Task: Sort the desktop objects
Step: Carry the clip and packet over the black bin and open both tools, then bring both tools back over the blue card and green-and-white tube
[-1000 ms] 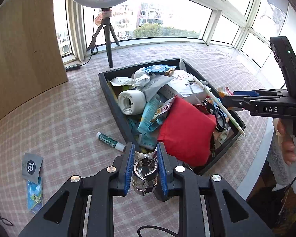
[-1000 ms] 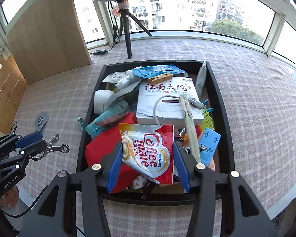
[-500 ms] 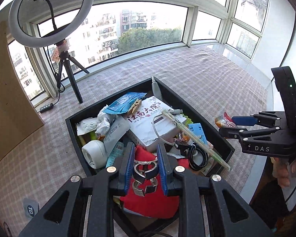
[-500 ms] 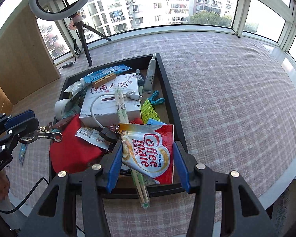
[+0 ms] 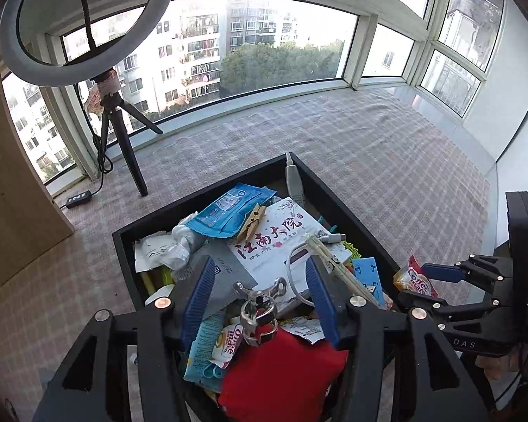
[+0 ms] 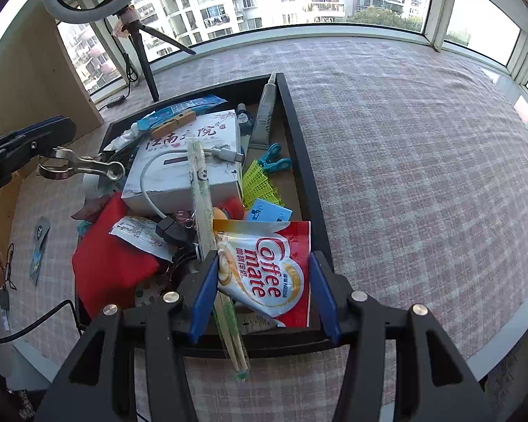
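Observation:
A black tray [image 5: 348, 211] [image 6: 301, 161] holds a heap of desktop items: a white box with Chinese writing [image 5: 274, 242] [image 6: 190, 161], a red cloth [image 5: 285, 376] [image 6: 109, 263], chopsticks in a sleeve [image 6: 207, 232]. My left gripper [image 5: 258, 299] is open above the tray; a metal clip [image 5: 260, 309] [image 6: 81, 167] sits loose between its jaws. My right gripper [image 6: 264, 288] is shut on a red Coffee-mate packet [image 6: 267, 274] [image 5: 417, 281] over the tray's near edge.
A ring light on a tripod [image 5: 123, 130] [image 6: 140, 38] stands at the back left by the window. A wooden panel [image 5: 14, 183] is on the left. A grey sachet [image 6: 40, 228] and a cable lie on the checked cloth left of the tray.
My left gripper has opened wide and the metal clip now sits loose between its jaws. Both grippers moved further over the tray; the right still holds the packet.

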A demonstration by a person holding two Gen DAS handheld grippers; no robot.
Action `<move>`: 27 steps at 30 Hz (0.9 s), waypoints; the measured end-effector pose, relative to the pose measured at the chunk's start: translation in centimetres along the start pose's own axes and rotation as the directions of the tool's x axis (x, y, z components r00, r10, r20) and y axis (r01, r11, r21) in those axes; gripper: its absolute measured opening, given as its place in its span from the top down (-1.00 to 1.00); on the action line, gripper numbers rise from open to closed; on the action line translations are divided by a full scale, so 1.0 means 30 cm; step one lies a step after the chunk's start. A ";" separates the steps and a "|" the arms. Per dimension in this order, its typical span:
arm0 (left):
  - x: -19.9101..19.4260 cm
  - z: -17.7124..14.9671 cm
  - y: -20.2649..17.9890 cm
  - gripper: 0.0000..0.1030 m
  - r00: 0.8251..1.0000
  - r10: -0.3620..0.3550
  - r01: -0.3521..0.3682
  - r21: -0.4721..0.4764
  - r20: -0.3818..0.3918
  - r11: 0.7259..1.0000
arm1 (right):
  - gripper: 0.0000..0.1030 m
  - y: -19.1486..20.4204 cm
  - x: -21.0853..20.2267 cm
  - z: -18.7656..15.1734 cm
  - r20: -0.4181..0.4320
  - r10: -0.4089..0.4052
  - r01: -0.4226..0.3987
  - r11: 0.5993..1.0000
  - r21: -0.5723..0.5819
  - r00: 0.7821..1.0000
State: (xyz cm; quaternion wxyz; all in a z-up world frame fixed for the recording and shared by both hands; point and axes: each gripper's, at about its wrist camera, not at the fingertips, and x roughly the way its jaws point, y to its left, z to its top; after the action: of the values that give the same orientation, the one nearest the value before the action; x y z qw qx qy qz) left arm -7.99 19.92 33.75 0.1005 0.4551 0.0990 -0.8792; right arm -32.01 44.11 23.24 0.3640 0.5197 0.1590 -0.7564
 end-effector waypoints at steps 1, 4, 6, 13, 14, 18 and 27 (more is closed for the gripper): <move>-0.006 -0.005 0.003 -0.12 1.000 0.000 0.000 0.000 0.008 1.000 | -0.02 0.003 -0.002 0.001 0.001 -0.015 0.015 1.000 0.001 1.000; -0.028 -0.017 0.003 -0.12 0.999 0.027 -0.028 0.023 0.023 0.999 | -0.09 0.000 -0.010 0.012 0.009 -0.018 0.018 1.000 0.014 1.000; -0.041 -0.022 0.012 -0.12 0.999 0.026 -0.026 0.022 0.027 0.999 | -0.09 -0.006 -0.021 0.023 0.017 -0.009 0.009 1.000 0.027 1.000; -0.081 -0.050 0.055 -0.12 0.999 0.037 -0.036 -0.010 0.037 0.999 | -0.09 0.005 -0.065 0.042 0.040 0.004 -0.005 0.999 0.041 0.999; -0.088 -0.057 0.065 -0.12 0.998 0.040 -0.039 -0.018 0.038 0.999 | -0.09 0.009 -0.072 0.040 0.043 0.001 -0.003 0.999 0.041 0.999; -0.128 -0.092 0.117 -0.12 0.997 0.063 -0.061 -0.041 0.050 0.997 | -0.09 0.028 -0.095 0.033 0.050 -0.002 0.000 0.999 0.038 0.999; -0.228 -0.219 0.340 -0.12 0.988 0.154 -0.148 -0.139 0.031 0.979 | -0.09 0.173 -0.096 0.024 0.064 0.019 -0.018 1.000 -0.021 0.998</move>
State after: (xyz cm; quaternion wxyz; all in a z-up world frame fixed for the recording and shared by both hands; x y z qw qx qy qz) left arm 3.73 12.47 34.78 0.1998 0.4352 0.1219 -0.8694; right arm -28.22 41.22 26.84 0.3814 0.4926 0.1502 -0.7677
